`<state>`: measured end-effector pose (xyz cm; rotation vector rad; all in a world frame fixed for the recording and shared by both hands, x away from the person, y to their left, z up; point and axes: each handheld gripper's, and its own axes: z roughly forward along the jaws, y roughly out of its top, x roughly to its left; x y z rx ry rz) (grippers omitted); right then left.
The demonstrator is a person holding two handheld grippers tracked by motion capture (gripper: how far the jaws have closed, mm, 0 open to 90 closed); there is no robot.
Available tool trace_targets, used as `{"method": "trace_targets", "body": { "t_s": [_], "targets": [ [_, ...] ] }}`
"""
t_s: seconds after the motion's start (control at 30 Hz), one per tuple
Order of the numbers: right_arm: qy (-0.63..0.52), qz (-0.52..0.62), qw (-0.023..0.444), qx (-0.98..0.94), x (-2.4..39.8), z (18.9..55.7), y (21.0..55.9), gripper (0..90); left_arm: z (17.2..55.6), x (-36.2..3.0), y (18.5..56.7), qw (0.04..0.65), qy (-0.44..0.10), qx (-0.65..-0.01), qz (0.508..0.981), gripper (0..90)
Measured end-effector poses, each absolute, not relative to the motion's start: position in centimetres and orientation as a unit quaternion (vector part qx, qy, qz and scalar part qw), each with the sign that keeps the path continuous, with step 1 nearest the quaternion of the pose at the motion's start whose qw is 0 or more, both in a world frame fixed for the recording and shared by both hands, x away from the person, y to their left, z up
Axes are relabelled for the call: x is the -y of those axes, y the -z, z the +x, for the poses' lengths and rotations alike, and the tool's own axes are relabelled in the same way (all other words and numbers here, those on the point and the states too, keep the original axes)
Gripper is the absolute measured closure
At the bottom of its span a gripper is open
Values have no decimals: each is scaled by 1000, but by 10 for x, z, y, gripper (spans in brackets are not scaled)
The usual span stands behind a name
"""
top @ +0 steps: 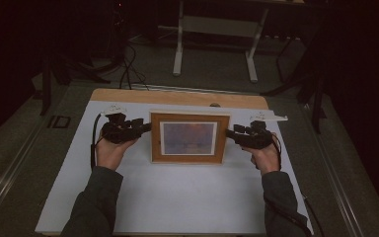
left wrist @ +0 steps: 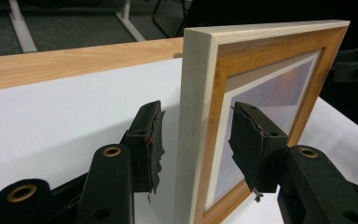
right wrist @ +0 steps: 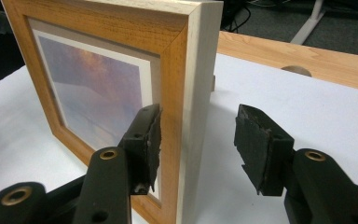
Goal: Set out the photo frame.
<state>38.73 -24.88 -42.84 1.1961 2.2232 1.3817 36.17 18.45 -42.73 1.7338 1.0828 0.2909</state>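
Observation:
A wooden picture frame (top: 188, 138) with a pale outer edge and a dusky sky print stands upright on the white sheet (top: 177, 197). My left gripper (top: 145, 127) reaches in from the left. Its jaws straddle the frame's left side edge (left wrist: 191, 116), one pad (left wrist: 147, 144) behind and one before the glass, with a gap on each side. My right gripper (top: 229, 133) reaches in from the right and straddles the right side edge (right wrist: 193, 93). Its front pad (right wrist: 144, 144) sits close to the wood, while the rear pad (right wrist: 256, 144) stands well clear. Both grippers are open.
The sheet covers a wooden tabletop whose bare strip (top: 177, 96) shows at the back, with a small round hole (top: 215, 104). Beyond on the floor stand white desk legs (top: 177, 54) and dark cables (top: 126, 69). A person's sleeved forearms (top: 96, 202) come in from below.

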Motion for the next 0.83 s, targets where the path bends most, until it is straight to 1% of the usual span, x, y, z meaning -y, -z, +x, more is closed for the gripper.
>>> {"method": "trace_targets", "body": {
  "t_s": [0.2, 0.43, 0.73, 0.8, 0.83],
  "targets": [
    [-473, 415, 131, -766, 256, 383, 431, 514, 352, -187, 430, 492, -130, -448, 735, 537],
    [-463, 419, 128, -771, 263, 381, 435, 544, 342, -194, 435, 480, -134, -452, 740, 533],
    [-447, 432, 124, -773, 273, 381, 450, 576, 327, -202, 458, 458, -137, -470, 742, 520],
    [-435, 435, 128, -778, 273, 380, 457, 580, 323, -202, 467, 439, -146, -475, 749, 512],
    [-429, 436, 128, -781, 274, 380, 460, 580, 323, -202, 467, 439, -146, -475, 749, 508]
  ]
}}
